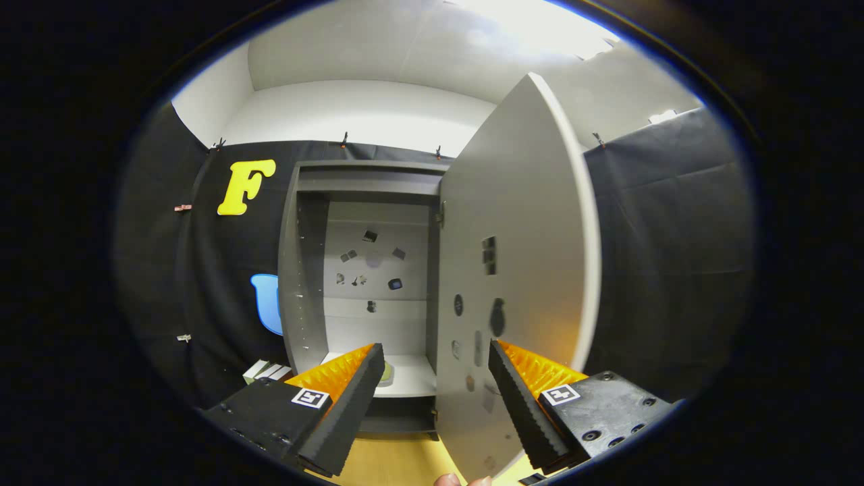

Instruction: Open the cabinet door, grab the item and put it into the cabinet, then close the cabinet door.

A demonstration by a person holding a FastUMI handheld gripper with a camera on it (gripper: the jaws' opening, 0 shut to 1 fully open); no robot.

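White box (266,370) beside black cloth (668,270)

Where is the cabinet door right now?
The cabinet door is swung wide open on the cabinet's right side, just beyond the open, empty fingers, its lower part behind the right one.

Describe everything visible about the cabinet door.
The cabinet door is a flat, pale grey panel with a smooth matte look and a lighter edge. It stands swung wide open, hinged at the cabinet's right side. Small dark stickers dot its inner face. The hand-held gripper is open; its right finger overlaps the door's lower part.
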